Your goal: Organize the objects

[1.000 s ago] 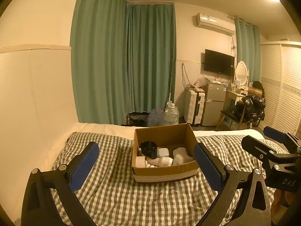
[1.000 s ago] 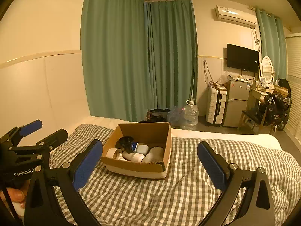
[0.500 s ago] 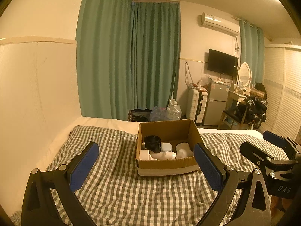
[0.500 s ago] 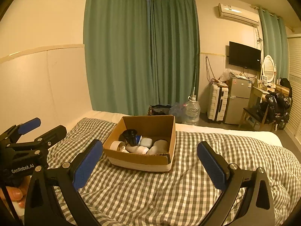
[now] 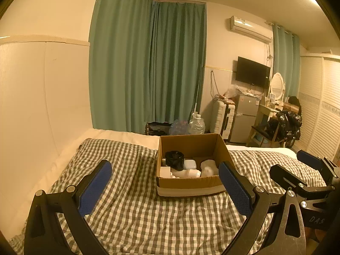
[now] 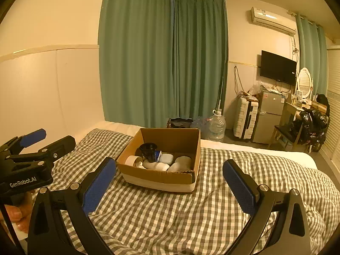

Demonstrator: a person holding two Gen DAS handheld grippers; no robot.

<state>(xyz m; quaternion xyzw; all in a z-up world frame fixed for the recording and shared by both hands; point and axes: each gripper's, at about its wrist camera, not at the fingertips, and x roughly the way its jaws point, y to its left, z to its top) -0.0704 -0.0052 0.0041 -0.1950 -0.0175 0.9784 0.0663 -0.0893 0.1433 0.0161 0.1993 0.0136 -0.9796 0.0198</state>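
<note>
Both claws spread wide and empty, left gripper (image 5: 164, 188) and right gripper (image 6: 169, 183) short of the cardboard box (image 6: 161, 176) on the checked duvet (image 6: 170, 216); contents look light, rigid, probably slick, so pinch the black cup (image 6: 148, 151) by its rim

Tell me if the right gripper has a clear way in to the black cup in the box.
Probably yes. The right gripper is open and empty, the cardboard box has no lid, and the black cup stands upright above the white items, nothing between.

Green curtains (image 5: 148, 68), wall television (image 5: 252, 71), perhaps a fridge (image 5: 244, 119).
</note>
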